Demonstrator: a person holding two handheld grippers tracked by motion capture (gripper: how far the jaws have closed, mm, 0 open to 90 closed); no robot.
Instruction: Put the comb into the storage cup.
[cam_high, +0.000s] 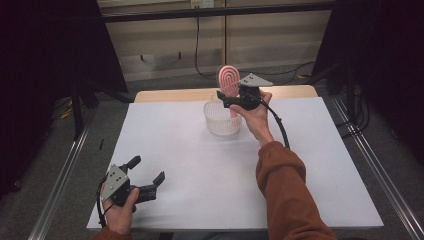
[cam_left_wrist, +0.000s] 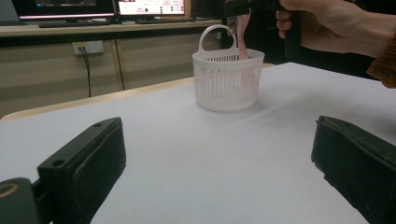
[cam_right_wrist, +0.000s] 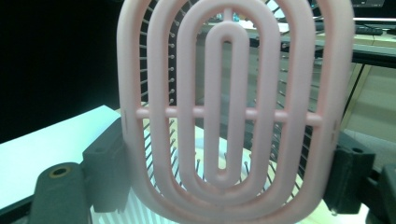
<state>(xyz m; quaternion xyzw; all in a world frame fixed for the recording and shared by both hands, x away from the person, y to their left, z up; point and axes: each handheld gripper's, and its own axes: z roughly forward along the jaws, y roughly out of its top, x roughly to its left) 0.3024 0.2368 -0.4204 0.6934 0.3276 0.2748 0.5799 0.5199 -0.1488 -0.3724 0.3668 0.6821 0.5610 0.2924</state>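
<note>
Holding a pink vented hairbrush (cam_high: 229, 80) upright, the right gripper (cam_high: 231, 98) hangs above a white slatted basket (cam_high: 222, 121) near the far edge of the worktop (cam_high: 200, 170). In the right gripper view its jaws press on the two edges of the brush head (cam_right_wrist: 229, 107), one on either side, with the oval ribs and fine bristles filling the space between them. The rest of the brush runs down from the jaws, and the left gripper view shows its pink lower part (cam_left_wrist: 243, 39) dipping inside the basket's rim, beside the looped handle (cam_left_wrist: 215, 35).

The left gripper (cam_high: 148, 175) sits low at the near left of the worktop, well apart from the basket. Its jaws stand wide apart with bare white surface between them. The basket lies straight ahead of those jaws, and the person's right hand (cam_left_wrist: 327, 23) grips the other tool above it.
</note>
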